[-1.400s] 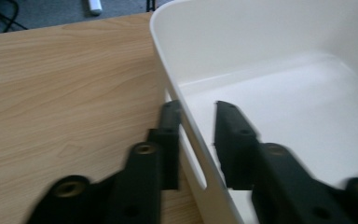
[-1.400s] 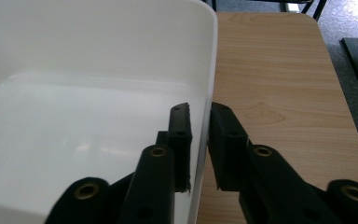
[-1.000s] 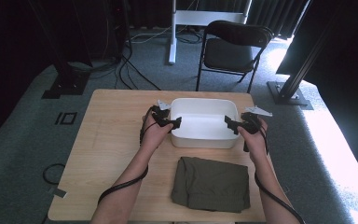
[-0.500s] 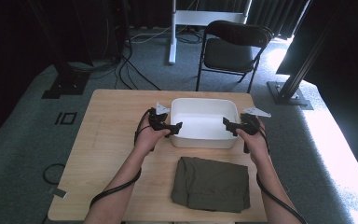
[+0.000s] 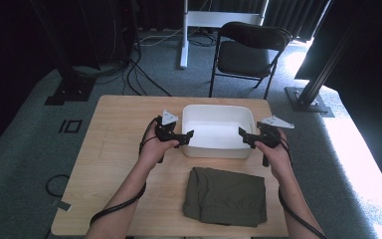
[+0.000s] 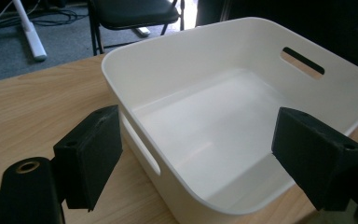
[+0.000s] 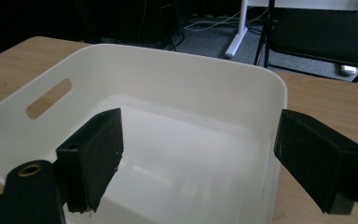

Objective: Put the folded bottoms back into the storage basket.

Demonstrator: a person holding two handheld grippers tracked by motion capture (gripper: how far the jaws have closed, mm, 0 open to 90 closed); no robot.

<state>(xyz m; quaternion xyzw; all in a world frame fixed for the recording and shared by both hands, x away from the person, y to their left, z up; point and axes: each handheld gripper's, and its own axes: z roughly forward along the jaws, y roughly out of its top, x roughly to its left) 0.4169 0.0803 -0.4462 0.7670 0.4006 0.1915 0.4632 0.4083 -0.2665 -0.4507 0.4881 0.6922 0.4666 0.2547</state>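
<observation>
A white plastic bin (image 5: pixel 219 107) stands empty on the wooden table (image 5: pixel 119 129), with a slot handle in each end wall. My left gripper (image 5: pixel 188 137) hovers at its left end. In the left gripper view its jaws (image 6: pixel 200 126) have just been opening and straddle the bin's wall (image 6: pixel 168 42) without touching it. My right gripper (image 5: pixel 242 135) hovers at the right end, open. Its jaws (image 7: pixel 203 123) stand on either side of the bin's right wall (image 7: pixel 168 53), clear of it. A folded olive cloth (image 5: pixel 226 196) lies in front of the bin.
A black folding chair (image 5: pixel 251 50) stands behind the table. Cables trail on the carpet at the left, and a black stand base (image 5: pixel 308 99) sits at the right. Bare tabletop stretches left of the bin.
Both hands have lifted slightly at the bin's ends. The left jaws stand wider apart than a second ago. Bin and cloth have not moved.
</observation>
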